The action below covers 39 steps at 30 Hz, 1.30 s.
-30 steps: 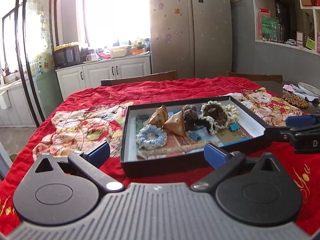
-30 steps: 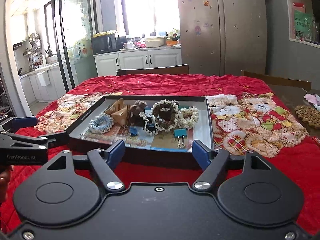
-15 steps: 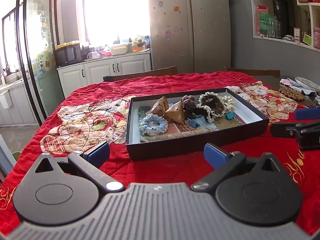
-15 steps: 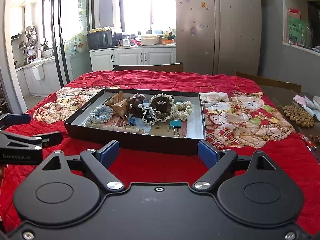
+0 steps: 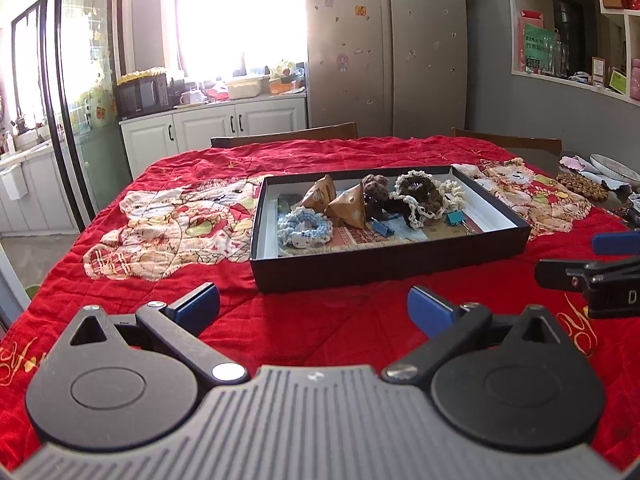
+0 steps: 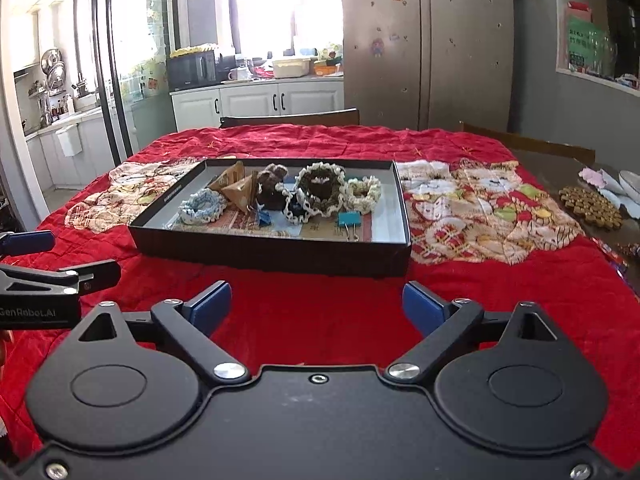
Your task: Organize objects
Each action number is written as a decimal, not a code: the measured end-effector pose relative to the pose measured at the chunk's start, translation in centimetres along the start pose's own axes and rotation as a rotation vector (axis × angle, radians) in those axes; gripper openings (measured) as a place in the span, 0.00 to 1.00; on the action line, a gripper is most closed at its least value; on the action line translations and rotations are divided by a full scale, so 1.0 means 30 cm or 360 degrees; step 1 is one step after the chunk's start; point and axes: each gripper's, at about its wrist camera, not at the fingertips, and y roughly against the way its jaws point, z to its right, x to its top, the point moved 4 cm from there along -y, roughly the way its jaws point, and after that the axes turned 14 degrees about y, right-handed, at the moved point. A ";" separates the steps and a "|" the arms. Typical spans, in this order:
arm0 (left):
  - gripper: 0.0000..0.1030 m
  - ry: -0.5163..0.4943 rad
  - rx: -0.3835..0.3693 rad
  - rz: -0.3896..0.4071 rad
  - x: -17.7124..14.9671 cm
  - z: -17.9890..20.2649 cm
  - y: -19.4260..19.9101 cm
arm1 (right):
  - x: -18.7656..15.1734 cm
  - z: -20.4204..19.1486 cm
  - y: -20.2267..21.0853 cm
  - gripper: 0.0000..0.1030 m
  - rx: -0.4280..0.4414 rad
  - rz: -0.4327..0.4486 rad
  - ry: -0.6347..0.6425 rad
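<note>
1. At the left of the right-wrist frame, the left gripper showed only side-on; in its own view its blue fingers stood wide apart over bare red quilt, holding nothing.
2. Left of centre, the shallow black tray sat on the quilt, well beyond both grippers. Its contents crowded the back half: a blue crocheted scrunchie nearest the left wall, then two brown paper pyramid packets.
3. At centre lay a dark brown knitted piece and a brown scrunchie with cream lace edging, touching each other, with a cream scrunchie just beside them.
4. In front sat a small blue binder clip and a teal binder clip.
5. At bottom centre, the right gripper had just been opening; its fingers stood wide with nothing between them.
6. Risk, as a judgement: the scrunchies overlapped, so a wide pinch could drag a neighbour out too; the soft quilt could let the light tray slide if a finger pushed its wall.
7. At the far right, a brown beaded mat lay off the quilt.
</note>
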 end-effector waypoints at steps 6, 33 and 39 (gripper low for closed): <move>1.00 0.0022 0.0017 -0.0009 -0.009 -0.009 0.001 | -0.012 -0.001 0.000 0.92 -0.0007 -0.0013 -0.0021; 1.00 0.0035 0.0018 -0.0002 -0.014 -0.008 0.008 | -0.023 -0.013 -0.012 0.94 0.0019 -0.0046 -0.0019; 1.00 0.0034 0.0011 -0.0009 -0.015 -0.008 0.008 | -0.025 -0.016 -0.014 0.94 0.0022 -0.0051 -0.0020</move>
